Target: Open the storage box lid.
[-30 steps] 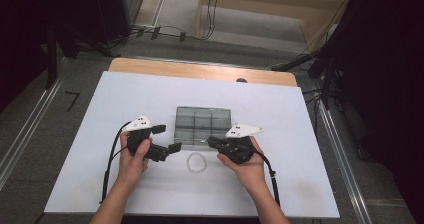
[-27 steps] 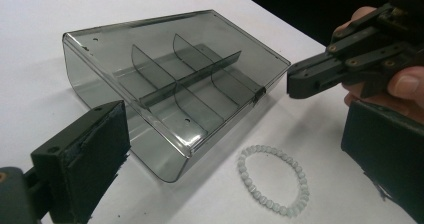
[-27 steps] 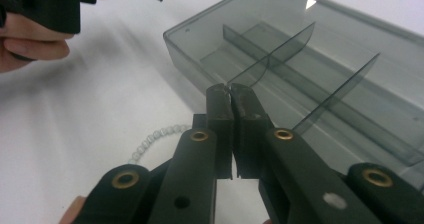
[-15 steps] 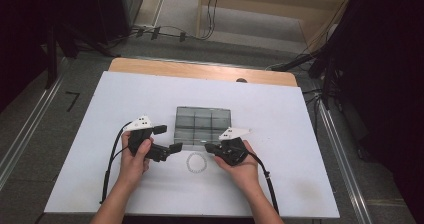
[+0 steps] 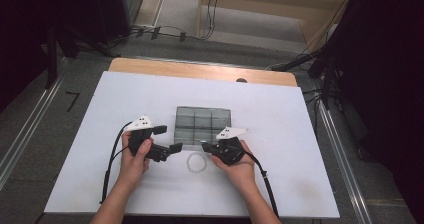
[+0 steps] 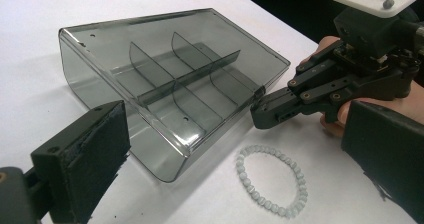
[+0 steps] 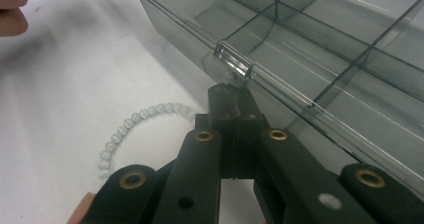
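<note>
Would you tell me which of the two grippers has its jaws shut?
The right gripper: its jaws meet at the box latch, while the left gripper stands wide open.

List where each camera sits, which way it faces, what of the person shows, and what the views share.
High view: above the person's side, looking forward and down at the white table; both forearms, left gripper, right gripper.
Left gripper view: on the left gripper, across the clear divided box towards the right gripper.
Right gripper view: on the right gripper, shut at the box latch.
Shared: box and bead bracelet.
</note>
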A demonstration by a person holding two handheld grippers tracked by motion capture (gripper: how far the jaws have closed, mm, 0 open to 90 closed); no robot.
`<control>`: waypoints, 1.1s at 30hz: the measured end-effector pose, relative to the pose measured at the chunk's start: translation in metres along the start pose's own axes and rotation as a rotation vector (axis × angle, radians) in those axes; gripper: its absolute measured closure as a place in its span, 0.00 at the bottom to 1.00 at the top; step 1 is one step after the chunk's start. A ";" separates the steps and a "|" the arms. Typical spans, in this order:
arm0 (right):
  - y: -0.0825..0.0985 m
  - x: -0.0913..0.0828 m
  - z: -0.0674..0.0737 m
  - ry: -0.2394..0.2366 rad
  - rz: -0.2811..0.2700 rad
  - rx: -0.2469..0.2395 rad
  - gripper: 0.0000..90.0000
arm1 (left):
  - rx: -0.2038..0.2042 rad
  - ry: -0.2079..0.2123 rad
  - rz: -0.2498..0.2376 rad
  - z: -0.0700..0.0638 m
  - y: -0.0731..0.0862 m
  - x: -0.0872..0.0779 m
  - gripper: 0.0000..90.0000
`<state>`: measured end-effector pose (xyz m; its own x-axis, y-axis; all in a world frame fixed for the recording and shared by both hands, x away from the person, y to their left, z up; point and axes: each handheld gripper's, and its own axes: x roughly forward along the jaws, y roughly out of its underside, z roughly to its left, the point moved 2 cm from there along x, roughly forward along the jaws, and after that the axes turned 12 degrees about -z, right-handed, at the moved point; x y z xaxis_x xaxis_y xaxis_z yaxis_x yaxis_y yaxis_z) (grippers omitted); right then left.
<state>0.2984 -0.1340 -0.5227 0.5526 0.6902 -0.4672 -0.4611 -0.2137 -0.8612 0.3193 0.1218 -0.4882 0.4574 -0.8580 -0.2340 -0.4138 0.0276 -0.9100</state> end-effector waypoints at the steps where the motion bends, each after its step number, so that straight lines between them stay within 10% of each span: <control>1: 0.000 0.000 0.000 0.001 0.000 -0.001 0.98 | -0.001 0.000 0.000 0.000 0.000 0.000 0.00; 33: -0.012 -0.008 0.001 -0.026 -0.067 0.009 0.98 | 0.020 -0.033 0.008 0.001 0.001 0.000 0.00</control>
<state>0.2987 -0.1360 -0.5083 0.5644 0.7202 -0.4035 -0.4305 -0.1603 -0.8882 0.3195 0.1222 -0.4892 0.4801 -0.8400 -0.2527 -0.4020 0.0453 -0.9145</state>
